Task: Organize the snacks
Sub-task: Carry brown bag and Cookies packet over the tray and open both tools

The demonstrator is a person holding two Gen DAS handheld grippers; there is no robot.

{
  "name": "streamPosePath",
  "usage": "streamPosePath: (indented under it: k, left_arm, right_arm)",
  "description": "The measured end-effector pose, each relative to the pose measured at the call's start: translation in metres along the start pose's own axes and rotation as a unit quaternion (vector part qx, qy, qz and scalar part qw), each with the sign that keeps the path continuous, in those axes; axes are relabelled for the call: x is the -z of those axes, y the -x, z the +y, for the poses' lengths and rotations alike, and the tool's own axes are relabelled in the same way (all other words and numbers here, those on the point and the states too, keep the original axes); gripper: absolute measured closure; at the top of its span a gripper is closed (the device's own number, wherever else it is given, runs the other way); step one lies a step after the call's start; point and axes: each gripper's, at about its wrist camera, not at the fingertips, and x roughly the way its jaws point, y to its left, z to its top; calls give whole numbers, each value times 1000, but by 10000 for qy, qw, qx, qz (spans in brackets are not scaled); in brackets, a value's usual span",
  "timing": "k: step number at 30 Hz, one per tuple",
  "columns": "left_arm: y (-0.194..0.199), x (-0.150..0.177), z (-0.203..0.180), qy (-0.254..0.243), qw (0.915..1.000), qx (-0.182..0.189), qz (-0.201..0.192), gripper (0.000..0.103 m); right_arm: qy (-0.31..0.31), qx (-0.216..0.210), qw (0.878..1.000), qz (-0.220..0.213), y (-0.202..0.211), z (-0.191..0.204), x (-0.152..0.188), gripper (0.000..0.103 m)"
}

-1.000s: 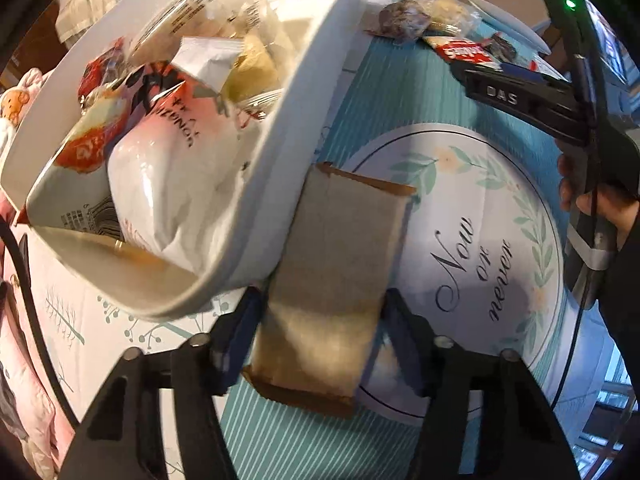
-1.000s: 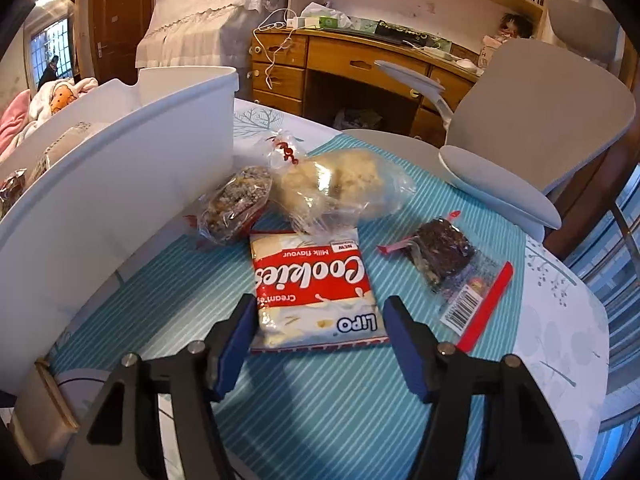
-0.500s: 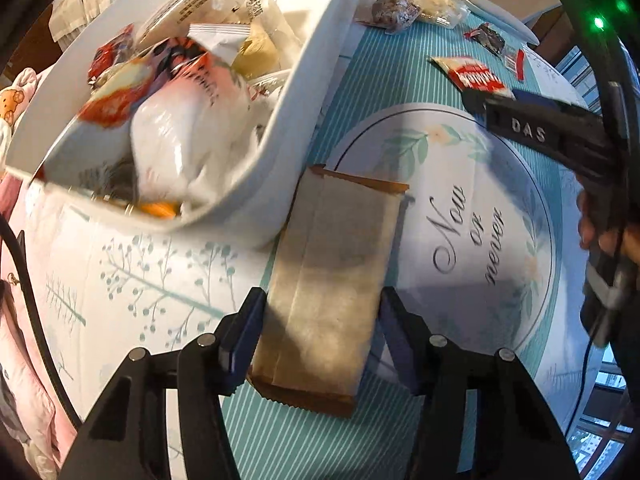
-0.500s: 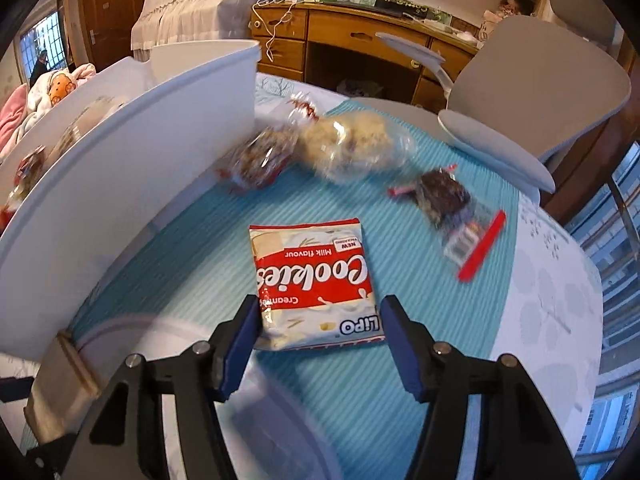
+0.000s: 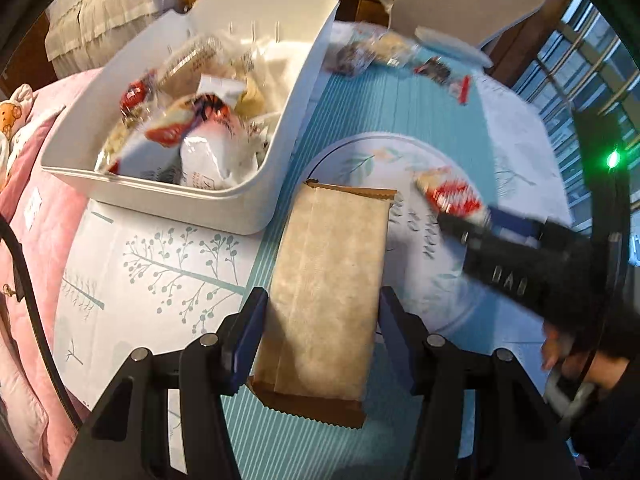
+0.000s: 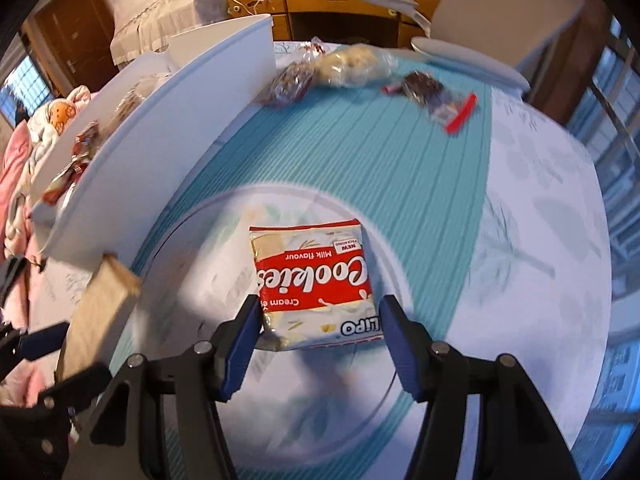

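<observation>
Both packs are lifted, bound for the bin (image 5: 224,200): left gripper (image 5: 320,332) clamps a brown pack (image 5: 328,280), right gripper (image 6: 316,332) a cookie pack (image 6: 312,280); next, carry each over the bin's far-left rim and release.

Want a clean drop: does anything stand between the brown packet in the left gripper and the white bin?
Nothing visible does. The brown packet, held in the left gripper, hangs beside the white bin, only tablecloth between.

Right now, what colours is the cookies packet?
Red and cream-white cookies packet, clearest in the right wrist view.
</observation>
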Motion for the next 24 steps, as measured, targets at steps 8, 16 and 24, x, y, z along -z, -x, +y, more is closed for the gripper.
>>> streamPosePath:
  k: [8,16,24]
  left_arm:
    - [53,3,5,-112,9984,173,-522,49]
    - [86,-11,14,-183,9943,162,-1040,49]
    - [103,-37,40,-73,9908,421,-1280,49]
  right_arm:
    - [-563,-307,9979,89,33,1,31,43]
    - [-842,-523,9951,-64,60,5,47,43]
    - [-875,-688,9930,-396,81,14,46,43]
